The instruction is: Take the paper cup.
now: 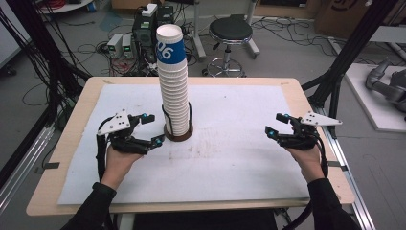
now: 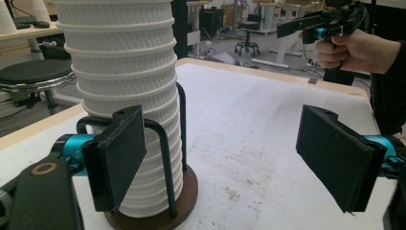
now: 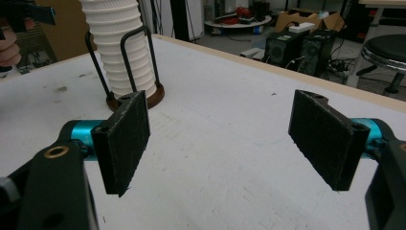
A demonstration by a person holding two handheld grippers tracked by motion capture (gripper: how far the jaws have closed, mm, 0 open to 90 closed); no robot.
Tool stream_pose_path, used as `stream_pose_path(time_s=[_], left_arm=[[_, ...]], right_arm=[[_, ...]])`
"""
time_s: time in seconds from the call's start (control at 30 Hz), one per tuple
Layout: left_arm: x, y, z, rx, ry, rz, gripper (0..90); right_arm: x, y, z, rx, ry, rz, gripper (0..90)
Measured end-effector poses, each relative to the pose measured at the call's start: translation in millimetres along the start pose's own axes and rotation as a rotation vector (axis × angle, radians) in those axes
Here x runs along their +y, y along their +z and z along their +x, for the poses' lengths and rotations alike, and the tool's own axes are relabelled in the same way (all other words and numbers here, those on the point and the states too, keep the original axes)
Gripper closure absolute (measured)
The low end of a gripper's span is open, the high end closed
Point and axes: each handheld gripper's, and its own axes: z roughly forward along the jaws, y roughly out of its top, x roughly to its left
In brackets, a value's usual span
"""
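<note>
Cup stack (image 1: 173,91) just beside left gripper (image 1: 152,129) fingers (image 2: 117,158) — untouched.

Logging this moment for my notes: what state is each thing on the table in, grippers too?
Stack of cups: upright, nested, seated in its holder.
Cup holder: upright on the table, wire loops around the stack.
Left gripper: open, beside the stack, holding nothing.
Right gripper: open, away from the stack, holding nothing.

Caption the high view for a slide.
Tall cup stack in its wire holder on a white-covered table, open left gripper beside it, right gripper apart.
</note>
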Motion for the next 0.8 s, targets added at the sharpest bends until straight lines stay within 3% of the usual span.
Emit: stream_pose_path(time_s=[0.13,0.53,0.8], left_arm=[[1.2,-0.8,-0.3,0.004,0.004,0.000,16.8],[15.4,-4.2,7.0,0.025,-0.033,-0.006,8.7],[37.1,-9.3,14.6,0.061,-0.042,-0.029,8.7]], right_arm=[[0.1,0.6,0.5,-0.002,-0.003,0.002,22.5],[-0.3,1.3,-1.1,-0.004,-0.001,0.006,22.4],[-0.4,2.0,-0.9,-0.006,-0.001,0.011,22.4]])
